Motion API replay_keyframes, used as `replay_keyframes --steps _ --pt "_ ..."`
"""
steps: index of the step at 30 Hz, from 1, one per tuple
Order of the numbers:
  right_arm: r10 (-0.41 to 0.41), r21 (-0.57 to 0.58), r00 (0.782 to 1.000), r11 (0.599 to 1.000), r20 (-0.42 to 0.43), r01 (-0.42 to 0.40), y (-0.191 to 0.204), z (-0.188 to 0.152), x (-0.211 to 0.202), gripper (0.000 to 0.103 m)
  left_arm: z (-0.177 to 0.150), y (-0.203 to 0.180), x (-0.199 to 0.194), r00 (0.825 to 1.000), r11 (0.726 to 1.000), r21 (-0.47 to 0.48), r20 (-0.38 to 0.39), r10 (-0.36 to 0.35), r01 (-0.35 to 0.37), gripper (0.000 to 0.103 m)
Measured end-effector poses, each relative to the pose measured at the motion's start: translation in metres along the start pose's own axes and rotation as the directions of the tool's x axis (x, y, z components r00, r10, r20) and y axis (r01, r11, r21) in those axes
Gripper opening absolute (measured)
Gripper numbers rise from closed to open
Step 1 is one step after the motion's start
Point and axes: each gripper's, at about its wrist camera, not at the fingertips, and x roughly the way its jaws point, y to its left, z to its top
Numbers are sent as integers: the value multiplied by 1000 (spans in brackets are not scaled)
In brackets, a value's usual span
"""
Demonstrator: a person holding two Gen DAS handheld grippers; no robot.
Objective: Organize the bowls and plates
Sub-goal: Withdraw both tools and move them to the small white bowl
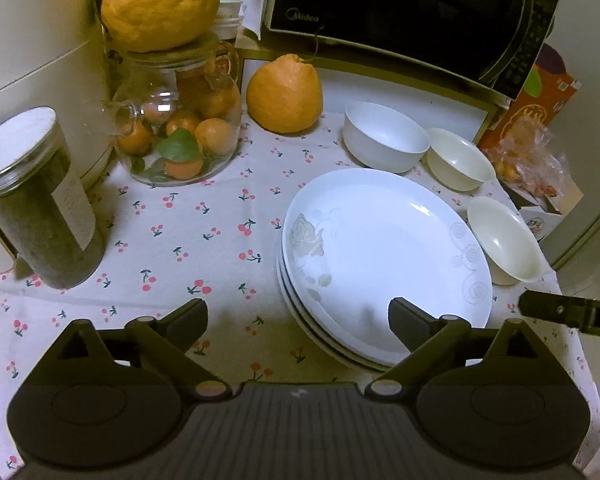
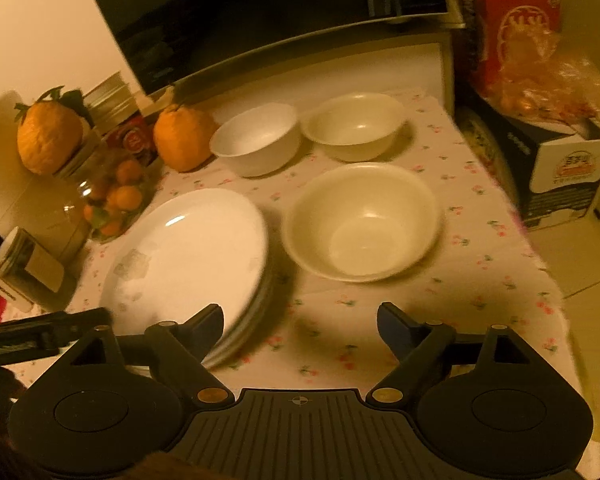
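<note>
- Left wrist view: left gripper jaws released, nothing between them, hovering over the near rim of the plate stack; its right finger overlaps the top plate's edge in view, contact unclear.
- Right gripper jaws also spread wide, holding nothing, above bare cloth-covered surface between the stack and the near cream bowl.
- Plates already stacked on the surface, several deep. Bowls not nested yet: white bowl and far cream bowl sit side by side at the back under the microwave, near cream bowl just right of the stack.
- Step, as judged: plates look done, bowls next.
- Next move calls for the right gripper to reach forward, pinch the near cream bowl's rim and lift it clear of the stack before nesting it in another bowl.
- Right wrist view is motion-blurred, so fine detail is uncertain.
</note>
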Motion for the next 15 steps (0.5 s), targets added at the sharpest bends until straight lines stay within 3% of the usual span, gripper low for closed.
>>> replay_keyframes --steps 5,11,15 --pt "27 38 1000 999 16 -27 -12 0 -17 86 -1 -6 -6 1000 999 39 2 -2 2 100" --pt "16 53 999 998 31 -18 -10 15 -23 88 20 -8 -4 998 995 -80 -27 -60 58 101" --pt "36 61 998 997 58 -40 -6 36 -24 88 44 -17 1 998 997 -61 -26 -52 51 101"
